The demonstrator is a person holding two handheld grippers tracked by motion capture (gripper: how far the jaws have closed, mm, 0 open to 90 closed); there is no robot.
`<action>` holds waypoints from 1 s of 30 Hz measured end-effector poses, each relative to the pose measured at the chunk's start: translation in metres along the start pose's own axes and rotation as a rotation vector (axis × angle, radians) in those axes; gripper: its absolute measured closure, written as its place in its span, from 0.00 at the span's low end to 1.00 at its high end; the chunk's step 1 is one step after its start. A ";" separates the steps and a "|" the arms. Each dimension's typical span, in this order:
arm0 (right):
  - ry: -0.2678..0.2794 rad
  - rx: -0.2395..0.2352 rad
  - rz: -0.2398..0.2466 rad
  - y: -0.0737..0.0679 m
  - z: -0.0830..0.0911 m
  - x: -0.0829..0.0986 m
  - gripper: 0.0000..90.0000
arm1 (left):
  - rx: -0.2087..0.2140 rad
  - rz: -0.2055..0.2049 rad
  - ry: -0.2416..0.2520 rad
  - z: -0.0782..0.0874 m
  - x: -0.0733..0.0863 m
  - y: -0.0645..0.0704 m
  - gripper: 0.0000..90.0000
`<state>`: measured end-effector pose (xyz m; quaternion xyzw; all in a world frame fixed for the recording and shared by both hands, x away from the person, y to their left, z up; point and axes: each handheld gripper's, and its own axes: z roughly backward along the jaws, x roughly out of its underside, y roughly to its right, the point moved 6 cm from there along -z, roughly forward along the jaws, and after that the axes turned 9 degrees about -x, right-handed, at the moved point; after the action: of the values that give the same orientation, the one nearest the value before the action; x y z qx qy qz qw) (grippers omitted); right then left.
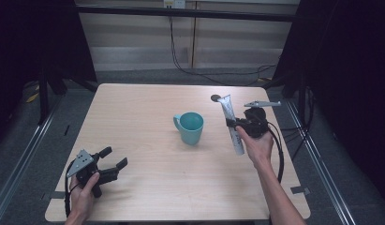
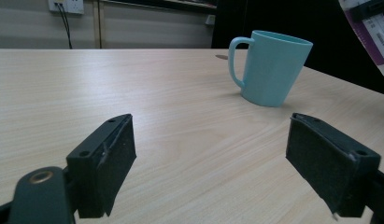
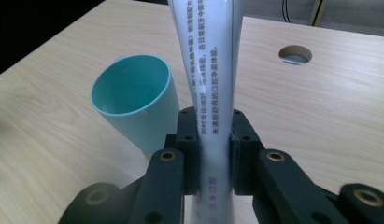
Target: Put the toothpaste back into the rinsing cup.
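The right gripper (image 1: 234,123) is squeezed tight on a white tube (image 1: 231,124), w/ one black jaw on each side of it, about halfway along. In the right gripper view the tube (image 3: 213,84) sticks up and away from the jaws, and the teal cup (image 3: 133,100) sits just to the left of it and a bit lower. From the high view the tube is held up in the air, right of the cup (image 1: 189,127) and not touching it.

What could go wrong: the tube is soft and looks smooth, so it could slip down thru the jaws if the squeeze gets loose. If the squeeze is too hard, stuff may squirt out, tho I can't tell if a cap is on. The cup is light and tall, so a bump from the tube's end on the rim could knock it over or push it along the table (image 1: 148,154). If the tube comes down too far to the side, it would land on the wood, not in the cup.

The tube is long, thin and flat-ish, white w/ small dark print and a bit of purple.

The left gripper (image 1: 113,161) is wide open, holding nothing, low near the table's front left corner, far from the cup.
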<state>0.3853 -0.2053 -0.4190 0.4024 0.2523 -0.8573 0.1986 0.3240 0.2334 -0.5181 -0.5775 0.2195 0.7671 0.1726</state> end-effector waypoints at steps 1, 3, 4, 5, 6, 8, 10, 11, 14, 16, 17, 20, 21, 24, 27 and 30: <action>0.009 -0.004 0.009 -0.001 0.000 -0.001 0.86 | 0.000 0.000 0.000 0.000 0.000 0.000 0.17; 0.022 -0.001 0.015 -0.002 0.001 -0.002 0.86 | -0.004 -0.005 0.000 0.000 0.000 0.000 0.17; 0.031 -0.011 0.018 -0.003 0.001 -0.002 0.86 | -0.003 -0.004 0.001 0.000 0.000 0.000 0.17; 0.043 -0.006 0.025 -0.003 0.002 -0.003 0.86 | -0.003 -0.005 0.001 0.000 0.000 0.001 0.17; 0.053 -0.015 0.030 -0.004 0.002 -0.004 0.86 | -0.003 -0.003 0.000 0.000 0.000 0.000 0.17; 0.079 -0.024 0.045 -0.006 0.003 -0.005 0.86 | -0.002 -0.003 -0.001 0.000 0.000 0.000 0.17; 0.097 -0.034 0.052 -0.007 0.003 -0.006 0.86 | -0.004 -0.005 0.000 0.000 0.000 0.000 0.17; 0.101 -0.034 0.054 -0.008 0.003 -0.007 0.86 | -0.004 -0.005 0.000 0.000 0.000 0.000 0.17; 0.133 -0.042 0.058 -0.010 0.003 -0.008 0.86 | -0.004 -0.005 0.000 0.000 0.000 0.000 0.17; 0.160 -0.053 0.061 -0.011 0.004 -0.010 0.86 | -0.004 -0.006 0.000 0.000 0.000 0.000 0.17; 0.167 -0.064 0.060 -0.012 0.003 -0.011 0.86 | -0.003 -0.003 0.001 0.000 0.000 0.000 0.17; 0.176 -0.074 0.066 -0.015 0.003 -0.012 0.86 | -0.003 -0.004 0.000 0.000 0.000 0.000 0.17; 0.183 -0.077 0.069 -0.016 0.002 -0.013 0.86 | -0.003 -0.003 0.001 0.000 0.000 0.000 0.17; 0.207 -0.087 0.073 -0.018 0.001 -0.016 0.86 | -0.002 -0.002 0.000 0.000 0.000 0.001 0.17; 0.233 -0.102 0.090 -0.022 0.001 -0.019 0.86 | -0.002 -0.002 0.001 0.000 0.000 0.000 0.17; 0.241 -0.115 0.103 -0.025 0.000 -0.021 0.86 | -0.003 -0.001 0.002 0.000 0.000 0.000 0.17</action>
<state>0.3841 -0.1825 -0.3958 0.5030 0.3020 -0.7755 0.2333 0.3239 0.2333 -0.5180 -0.5785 0.2181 0.7670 0.1718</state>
